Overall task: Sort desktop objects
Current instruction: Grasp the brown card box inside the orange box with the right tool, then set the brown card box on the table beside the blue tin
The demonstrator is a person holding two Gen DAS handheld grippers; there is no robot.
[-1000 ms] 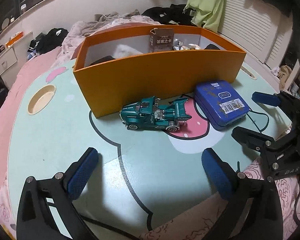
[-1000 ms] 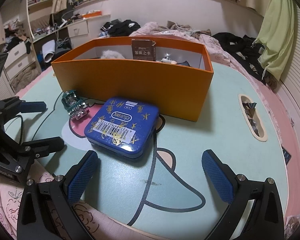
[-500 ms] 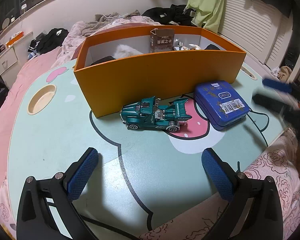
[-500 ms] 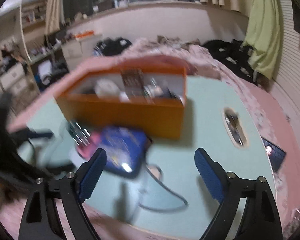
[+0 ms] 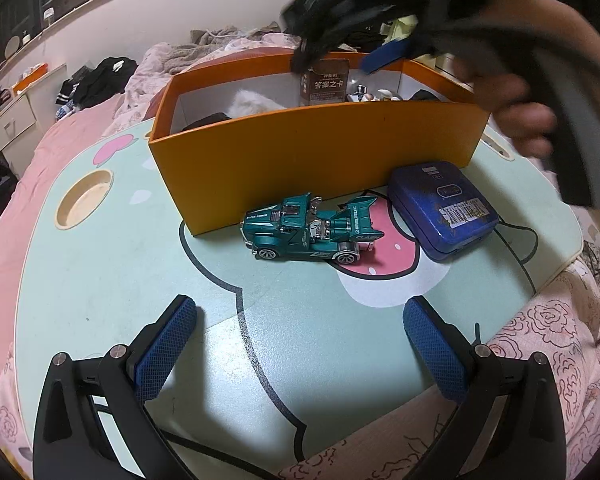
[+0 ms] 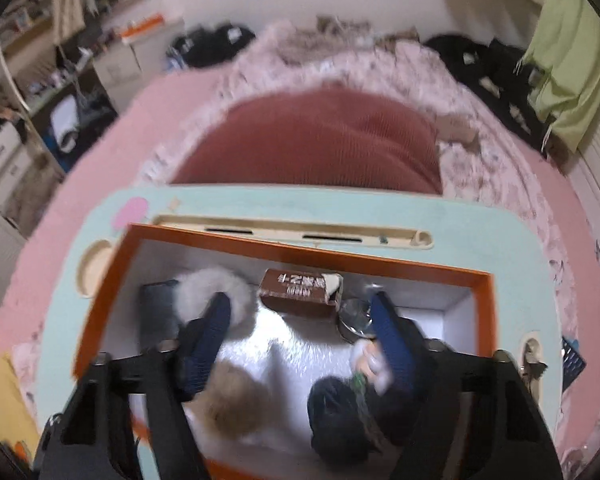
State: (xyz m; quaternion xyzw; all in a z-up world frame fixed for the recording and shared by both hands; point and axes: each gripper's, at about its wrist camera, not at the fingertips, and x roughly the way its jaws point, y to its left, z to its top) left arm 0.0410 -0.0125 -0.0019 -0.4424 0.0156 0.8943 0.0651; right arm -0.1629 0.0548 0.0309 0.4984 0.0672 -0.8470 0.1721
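Orange box [image 5: 312, 148] occupies frame centre; green toy truck [image 5: 312, 232] and blue tin [image 5: 444, 208] remain outside, below it. The right gripper [image 6: 300, 320] has swung over the box interior, jaws just narrowed, nothing between. Left gripper [image 5: 300, 344] hangs open, idle. Both items still await sorting.

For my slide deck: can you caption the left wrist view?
Left gripper open over the table; green toy truck and blue tin before the orange box.
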